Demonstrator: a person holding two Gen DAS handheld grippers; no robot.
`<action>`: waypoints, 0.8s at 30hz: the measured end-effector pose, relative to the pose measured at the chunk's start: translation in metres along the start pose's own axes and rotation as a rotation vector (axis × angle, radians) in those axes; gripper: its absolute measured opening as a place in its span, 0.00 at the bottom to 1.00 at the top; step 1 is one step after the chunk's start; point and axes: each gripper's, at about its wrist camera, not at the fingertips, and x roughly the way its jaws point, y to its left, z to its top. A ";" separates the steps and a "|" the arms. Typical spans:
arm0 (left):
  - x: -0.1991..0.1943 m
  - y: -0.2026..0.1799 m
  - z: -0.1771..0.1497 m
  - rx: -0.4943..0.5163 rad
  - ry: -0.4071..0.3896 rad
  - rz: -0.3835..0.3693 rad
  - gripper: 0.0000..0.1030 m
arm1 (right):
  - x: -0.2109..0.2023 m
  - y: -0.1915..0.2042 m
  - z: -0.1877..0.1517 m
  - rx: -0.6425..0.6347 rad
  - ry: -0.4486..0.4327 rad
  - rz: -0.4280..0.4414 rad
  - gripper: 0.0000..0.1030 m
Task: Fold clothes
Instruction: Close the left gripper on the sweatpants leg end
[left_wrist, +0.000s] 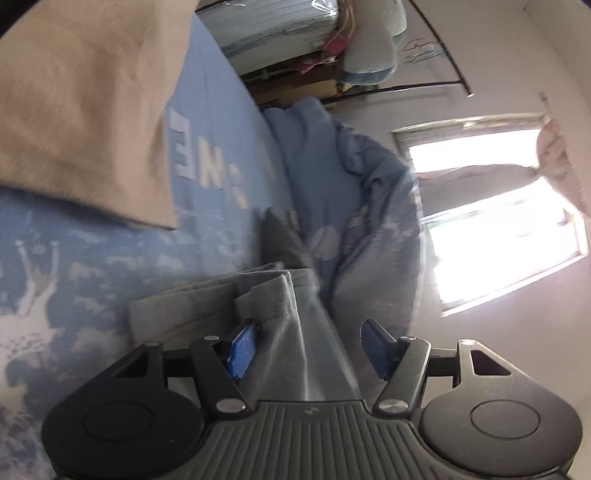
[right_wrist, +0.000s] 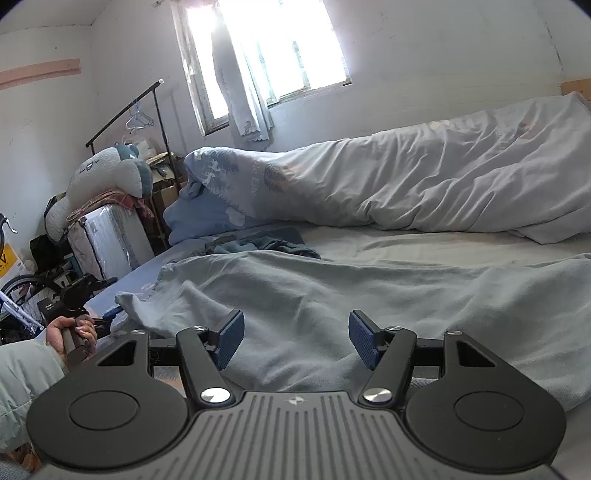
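On the bed (right_wrist: 424, 254), near its front edge, lies the light grey garment (right_wrist: 351, 295), spread out and wrinkled across the pale sheet. Right gripper (right_wrist: 296, 339) hangs just above this garment with its jaws standing wide apart; nothing is between the blue pads (right_wrist: 231, 338). Beyond the garment, further from the edge of the bed, a small dark cloth (right_wrist: 266, 247) lies crumpled, and behind it a long rolled duvet (right_wrist: 424, 184) rests along the wall side of the bed, below the window (right_wrist: 266, 48). At the left of the bed stand a silver suitcase (right_wrist: 110, 240) with a plush toy (right_wrist: 107, 173) on top, and a bicycle (right_wrist: 22, 295). The person's hand (right_wrist: 72, 332) holds the handle of the other tool there.

From the left wrist view, which is tilted and a little blurred, the left gripper (left_wrist: 308, 349) also has its jaws apart. A folded edge of the grey garment (left_wrist: 266, 314) passes between them and touches the left pad (left_wrist: 242, 349), but it is not clamped. A beige cloth (left_wrist: 85, 107) lies on the blue printed bed cover (left_wrist: 207, 122) beyond it.
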 end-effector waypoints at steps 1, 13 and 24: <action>0.002 0.001 -0.001 0.004 0.012 0.039 0.58 | 0.000 0.000 0.000 0.000 0.001 0.001 0.64; 0.009 -0.007 0.001 0.062 0.028 0.215 0.02 | -0.003 0.006 0.002 -0.036 -0.003 -0.001 0.65; -0.017 -0.001 0.015 0.023 0.112 0.358 0.16 | 0.000 -0.001 -0.005 -0.053 0.022 -0.020 0.65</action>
